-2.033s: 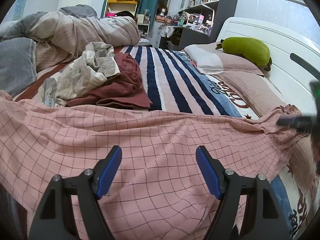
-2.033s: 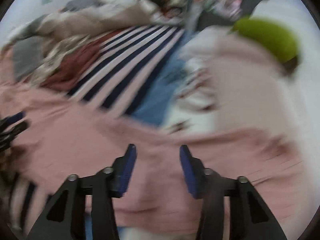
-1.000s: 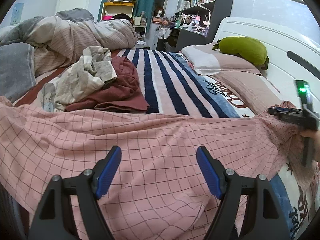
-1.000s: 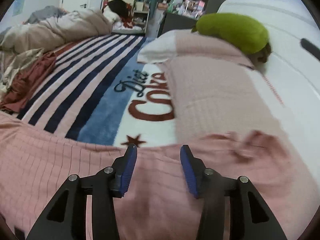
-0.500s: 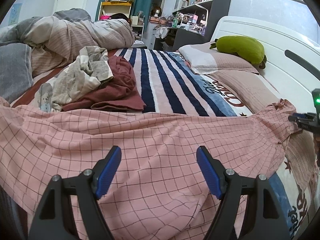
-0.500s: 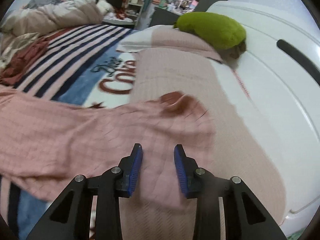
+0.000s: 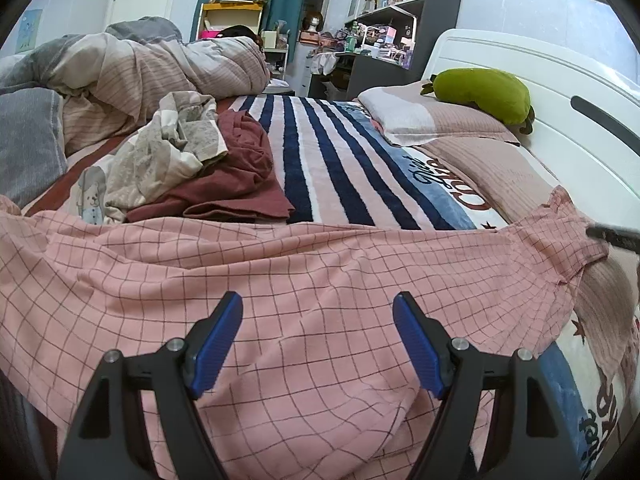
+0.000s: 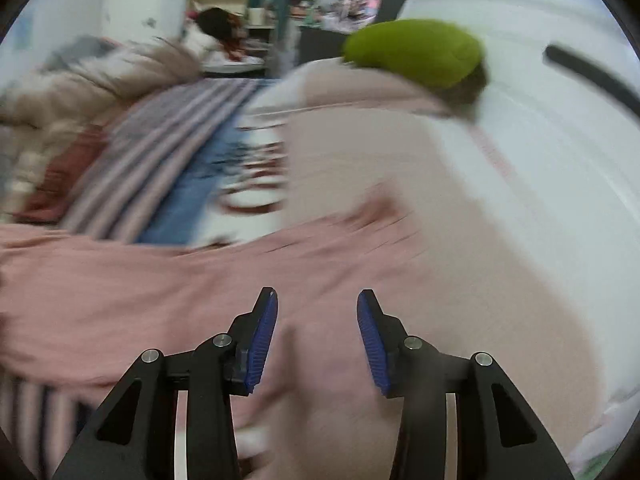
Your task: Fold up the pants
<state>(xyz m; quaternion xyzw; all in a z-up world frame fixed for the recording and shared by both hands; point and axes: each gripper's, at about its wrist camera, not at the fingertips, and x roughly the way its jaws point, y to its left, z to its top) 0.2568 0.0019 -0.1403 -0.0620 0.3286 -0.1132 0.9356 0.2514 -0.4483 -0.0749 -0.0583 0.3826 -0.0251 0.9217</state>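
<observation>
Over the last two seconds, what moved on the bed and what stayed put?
The right gripper swung from the pants' middle toward their headboard end, narrowed its jaws half a second ago, then reopened them; it grips nothing. That end of the pink checked pants now lies spread over the pillow. The left gripper stayed open over the pants. The clothes pile and green plush are unchanged.

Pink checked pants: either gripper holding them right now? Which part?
Neither. Left gripper and right gripper both stand open above the pink checked pants, nothing between the fingers.
</observation>
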